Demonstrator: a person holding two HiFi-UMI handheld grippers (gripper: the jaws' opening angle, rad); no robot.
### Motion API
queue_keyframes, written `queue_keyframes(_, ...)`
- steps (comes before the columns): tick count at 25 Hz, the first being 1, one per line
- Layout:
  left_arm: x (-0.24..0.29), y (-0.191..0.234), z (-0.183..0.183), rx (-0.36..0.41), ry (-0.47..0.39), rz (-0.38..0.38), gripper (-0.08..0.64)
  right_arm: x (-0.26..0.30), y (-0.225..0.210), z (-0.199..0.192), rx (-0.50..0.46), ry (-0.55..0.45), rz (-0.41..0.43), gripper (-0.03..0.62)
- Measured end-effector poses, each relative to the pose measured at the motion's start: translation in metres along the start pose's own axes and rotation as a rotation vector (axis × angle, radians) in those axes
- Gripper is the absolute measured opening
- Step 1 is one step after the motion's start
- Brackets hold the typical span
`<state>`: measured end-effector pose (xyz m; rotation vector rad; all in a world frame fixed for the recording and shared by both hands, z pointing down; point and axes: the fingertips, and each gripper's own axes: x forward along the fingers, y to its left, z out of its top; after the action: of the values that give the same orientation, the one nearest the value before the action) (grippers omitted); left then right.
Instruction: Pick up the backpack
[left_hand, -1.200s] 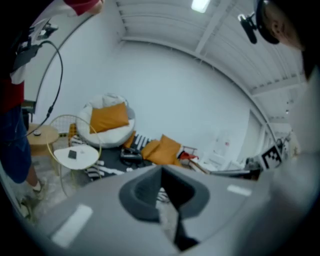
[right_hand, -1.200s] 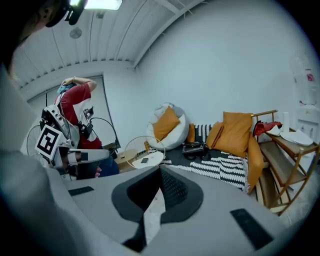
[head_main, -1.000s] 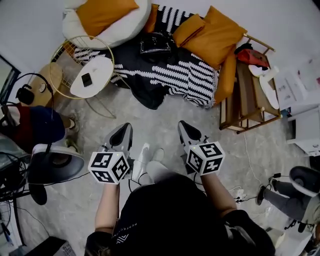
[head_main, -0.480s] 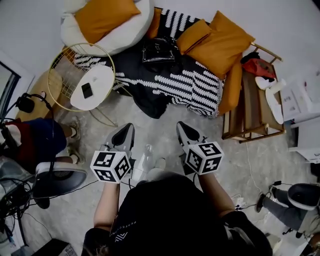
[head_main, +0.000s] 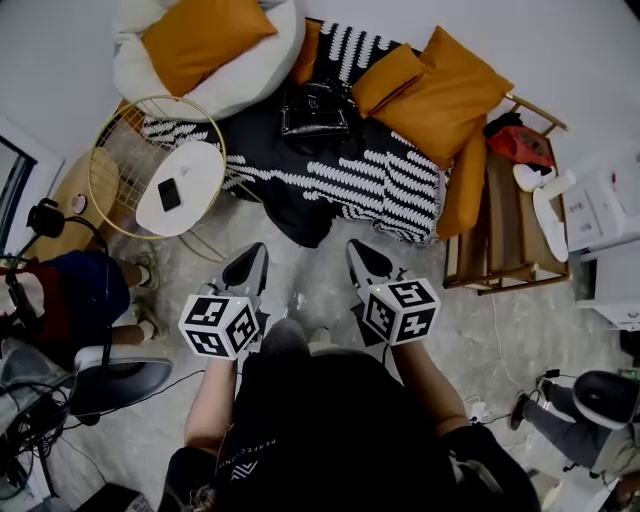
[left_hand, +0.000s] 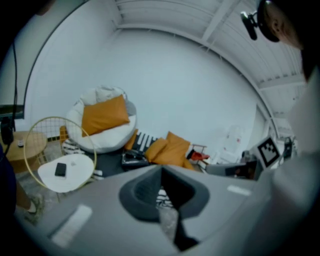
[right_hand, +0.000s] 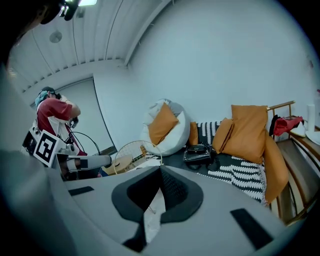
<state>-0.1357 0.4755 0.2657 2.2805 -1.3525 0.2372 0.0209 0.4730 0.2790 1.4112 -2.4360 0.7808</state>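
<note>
The backpack (head_main: 315, 108) is a black bag lying on a black-and-white patterned blanket (head_main: 380, 175) on the low sofa, between orange cushions. It also shows in the left gripper view, backpack (left_hand: 134, 157), and in the right gripper view, backpack (right_hand: 198, 153), well ahead of the jaws. My left gripper (head_main: 255, 253) and right gripper (head_main: 354, 250) are held side by side over the stone floor, short of the blanket's front edge. Both point at the sofa. Both are shut with nothing between the jaws, as the left gripper (left_hand: 161, 170) and right gripper (right_hand: 160, 170) views show.
A round white side table (head_main: 195, 160) with a gold wire hoop and a dark phone (head_main: 169, 194) stands left of the sofa. A white beanbag (head_main: 235, 70) sits behind it. A wooden rack (head_main: 500, 225) stands at the right. A person (head_main: 70, 290) and cables are at the left.
Both grippers have moved forward together towards the sofa, and the blanket's edge is now closer to their tips. Both stayed shut.
</note>
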Motion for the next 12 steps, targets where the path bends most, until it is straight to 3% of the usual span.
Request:
queue_keyframes(5, 0.03, -0.001, 0.003, 0.022, 0.082, -0.071, 0.008, 0.019, -0.012, 0.014, -0.007, -0.002, -0.025, -0.002)
queue_keyframes(12, 0.099, 0.024, 0.02, 0.06, 0.126, -0.141, 0.009, 0.06, -0.045, 0.04, -0.006, -0.027, -0.085, -0.002)
